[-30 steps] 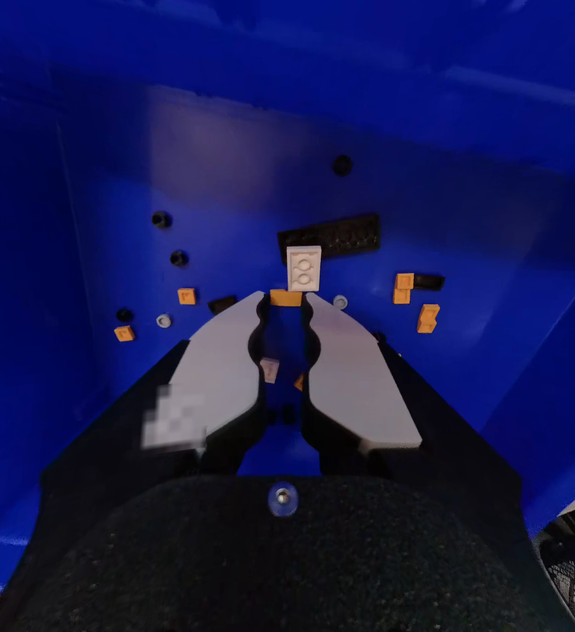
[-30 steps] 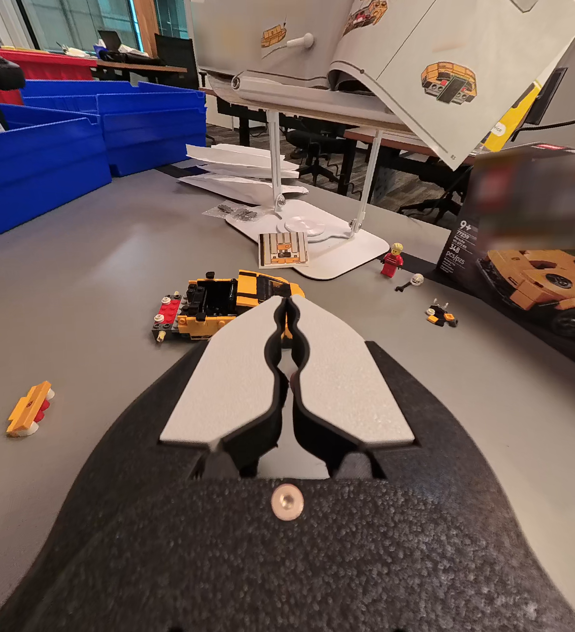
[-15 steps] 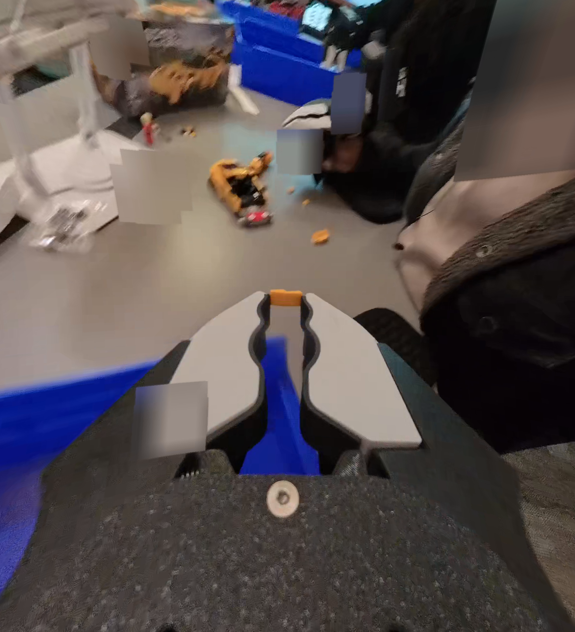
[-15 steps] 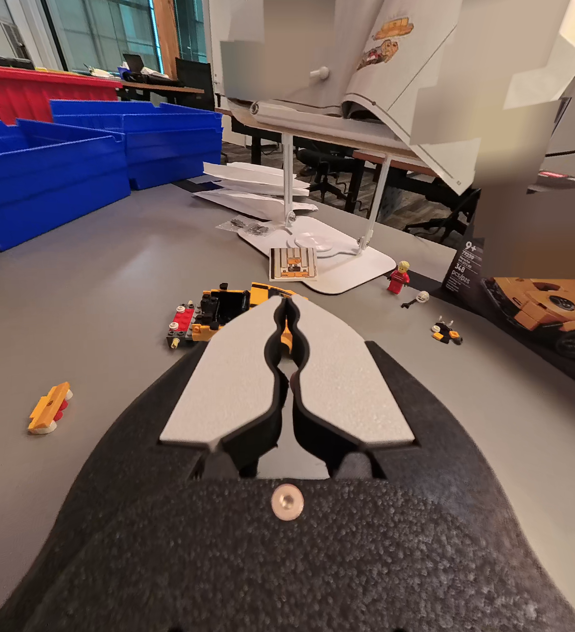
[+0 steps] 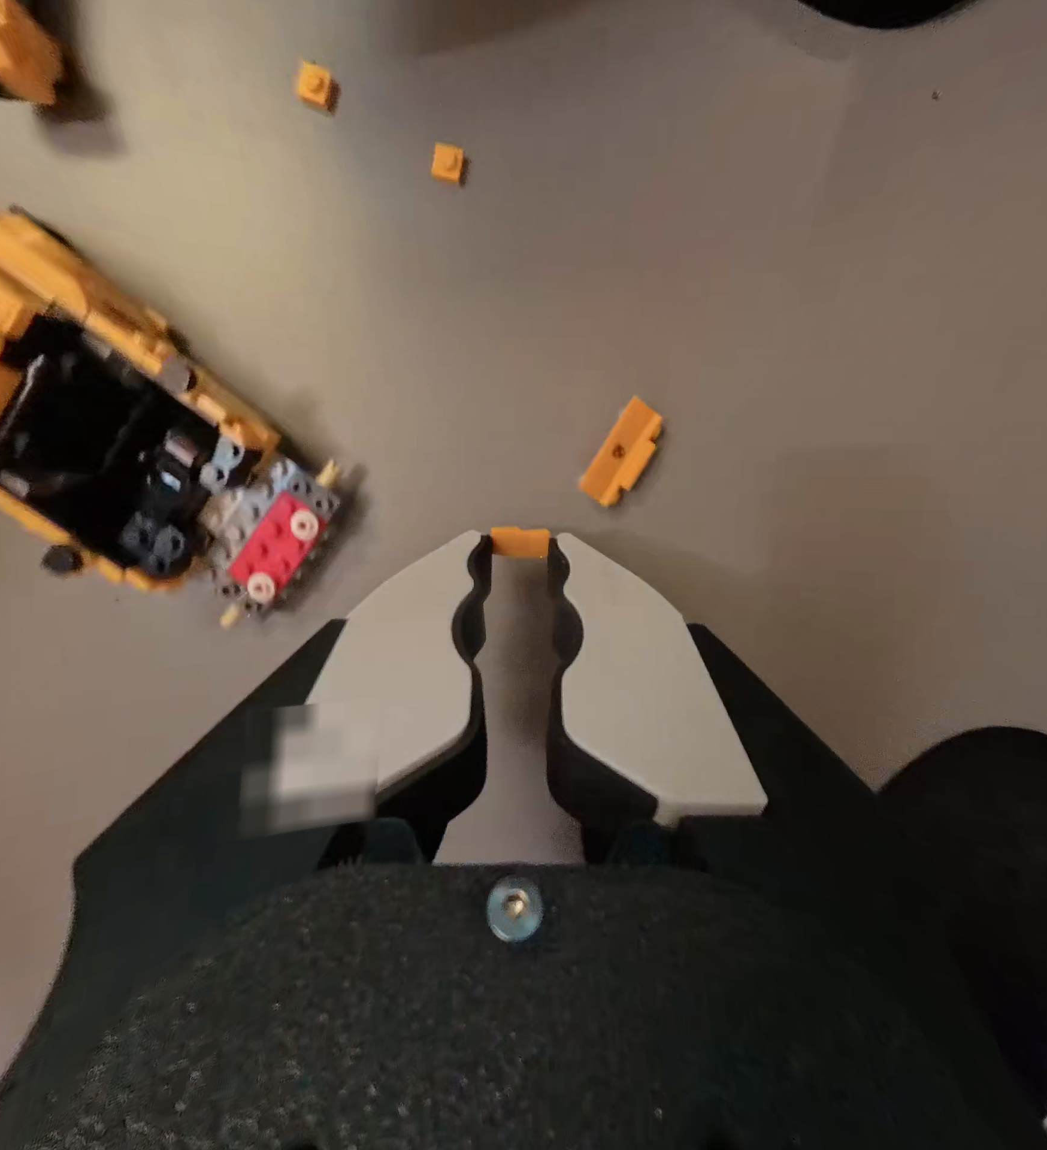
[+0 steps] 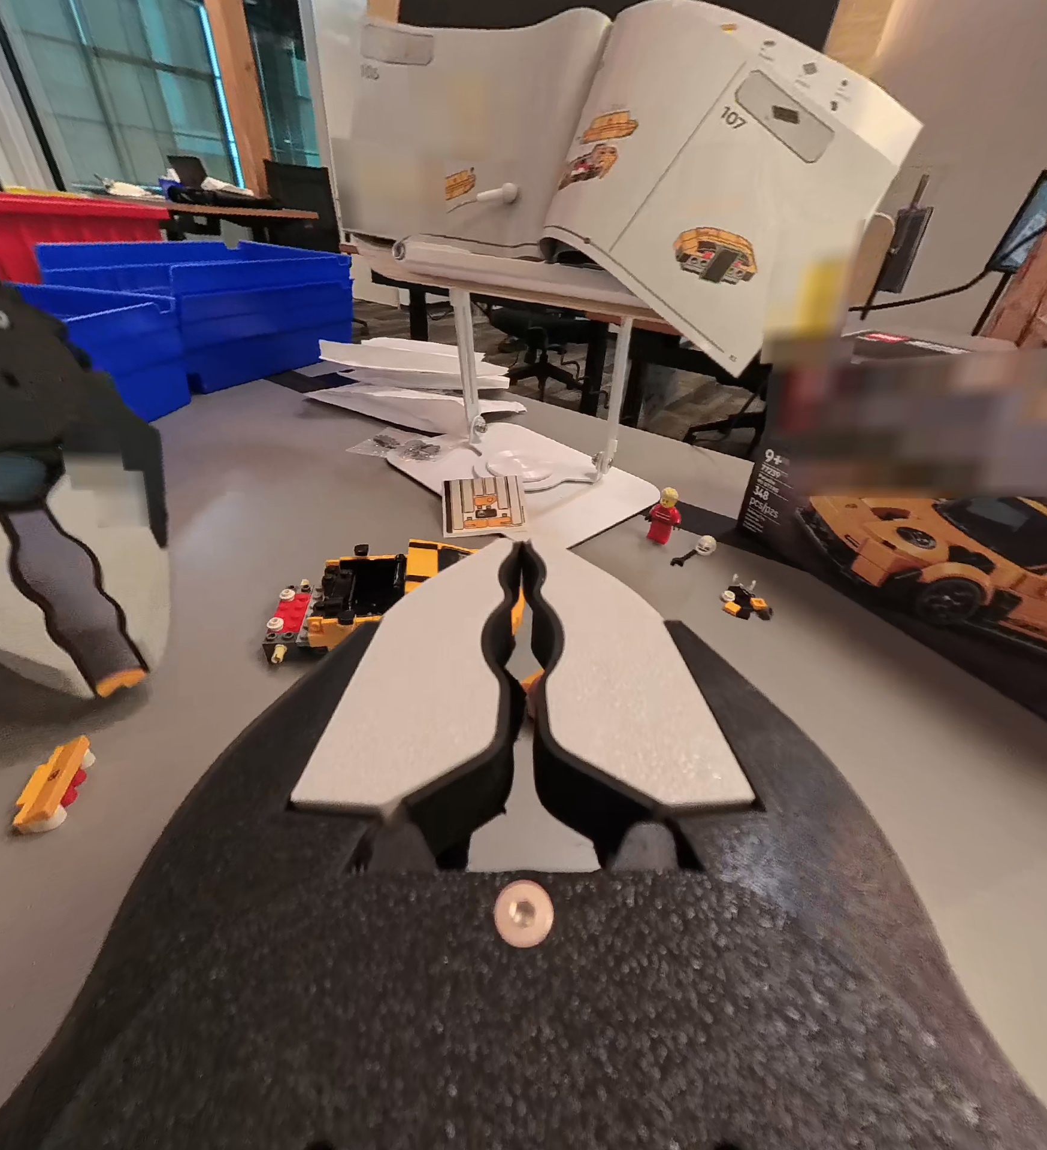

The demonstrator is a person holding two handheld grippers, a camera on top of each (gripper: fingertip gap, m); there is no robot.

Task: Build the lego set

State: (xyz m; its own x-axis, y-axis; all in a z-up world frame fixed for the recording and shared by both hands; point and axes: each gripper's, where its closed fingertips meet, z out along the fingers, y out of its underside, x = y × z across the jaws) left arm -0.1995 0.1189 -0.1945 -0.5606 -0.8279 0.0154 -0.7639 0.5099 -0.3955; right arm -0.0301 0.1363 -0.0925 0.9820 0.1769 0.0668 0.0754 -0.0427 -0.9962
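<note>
The left gripper [image 5: 520, 542], jaws pinching an orange piece [image 5: 519, 540], hovers over the table [image 5: 757, 311] with the car [image 5: 91, 435] at ten o'clock, likely needing alignment over its studs, while the right gripper [image 6: 522, 551], jaws closed, seemingly empty, waits.

Left hand-held gripper [image 5: 520, 542] pinches an orange brick [image 5: 519, 540] above the grey table [image 5: 820, 373], near the part-built car [image 5: 104, 448]
</note>
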